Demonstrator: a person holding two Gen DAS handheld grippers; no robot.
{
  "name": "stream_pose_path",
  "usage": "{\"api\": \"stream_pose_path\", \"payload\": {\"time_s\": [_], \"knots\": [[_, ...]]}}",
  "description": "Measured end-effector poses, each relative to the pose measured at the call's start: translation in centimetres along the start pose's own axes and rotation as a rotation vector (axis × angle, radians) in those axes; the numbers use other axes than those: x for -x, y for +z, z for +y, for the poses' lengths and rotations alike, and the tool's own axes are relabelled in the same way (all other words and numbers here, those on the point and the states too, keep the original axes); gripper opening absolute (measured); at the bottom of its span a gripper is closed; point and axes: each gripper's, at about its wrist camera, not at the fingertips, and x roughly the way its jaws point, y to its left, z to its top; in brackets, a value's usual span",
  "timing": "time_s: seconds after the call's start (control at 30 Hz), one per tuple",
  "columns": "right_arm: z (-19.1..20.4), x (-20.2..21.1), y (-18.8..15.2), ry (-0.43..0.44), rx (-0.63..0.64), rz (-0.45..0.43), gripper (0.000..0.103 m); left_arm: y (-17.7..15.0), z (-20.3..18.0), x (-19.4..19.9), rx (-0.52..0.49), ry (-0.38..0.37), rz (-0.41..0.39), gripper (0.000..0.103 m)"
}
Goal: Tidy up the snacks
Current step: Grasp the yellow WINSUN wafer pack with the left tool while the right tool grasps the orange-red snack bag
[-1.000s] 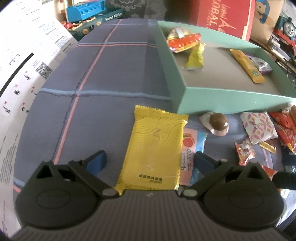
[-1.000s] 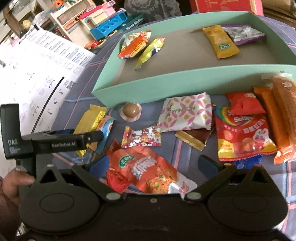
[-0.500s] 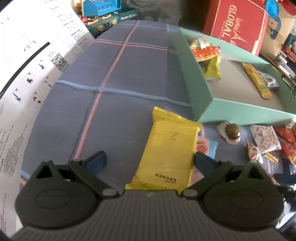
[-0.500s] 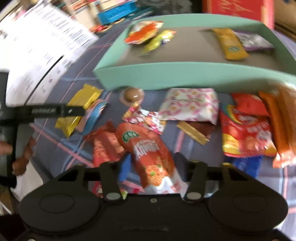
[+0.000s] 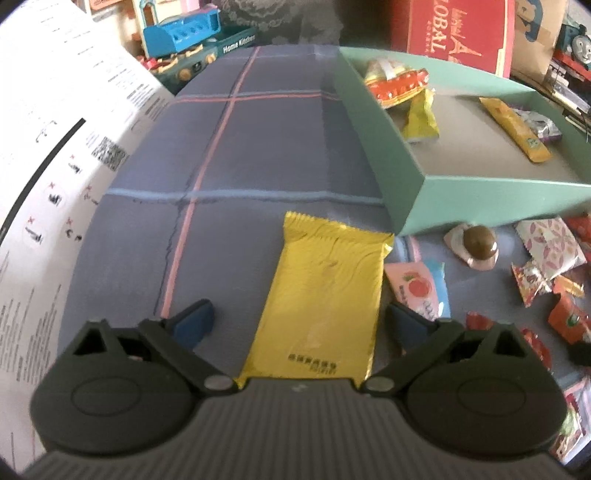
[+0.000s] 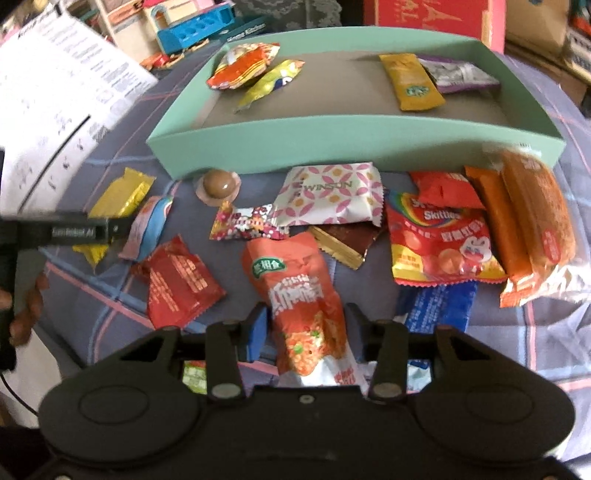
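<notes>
A yellow foil packet (image 5: pixel 325 284) lies flat on the blue checked cloth, between the fingers of my left gripper (image 5: pixel 299 317). Its jaws are closing, and the pads stand clear of the packet on both sides. My right gripper (image 6: pixel 304 325) is shut on the lower end of an orange snack packet (image 6: pixel 295 284), which lies among the loose snacks. Beyond both grippers stands the teal box (image 6: pixel 332 144), also in the left wrist view (image 5: pixel 480 199). It holds several packets, among them an orange-red bag (image 6: pixel 240 66) and a yellow stick (image 6: pixel 410 81).
Loose snacks crowd the cloth in front of the box: a Skittles bag (image 6: pixel 439 243), a pink-patterned packet (image 6: pixel 332 195), a red packet (image 6: pixel 177 284), orange bars (image 6: pixel 532 221), a brown jelly cup (image 6: pixel 218 184). A printed sheet (image 5: pixel 55 166) lies left. Toys (image 5: pixel 192 44) and a red carton (image 5: pixel 450 33) stand behind.
My right gripper's jaws went from wide open to shut on the orange packet. My left gripper's fingers have drawn in a little around the yellow packet.
</notes>
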Motion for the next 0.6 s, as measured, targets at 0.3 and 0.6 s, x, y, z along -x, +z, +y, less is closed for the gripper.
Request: {"api": "stream_pose_path", "payload": {"time_s": [0.3, 0.6], "knots": [[-0.4, 0.7, 0.2, 0.056, -0.003, 0.017, 0.057, -0.6, 0.1, 1.3, -0.008, -0.030, -0.030, 0.055], [0.5, 0.2, -0.4, -0.002, 0.102, -0.008, 0.054, -1.4, -0.4, 1.9, -0.017, -0.016, -0.032, 0.057]]}}
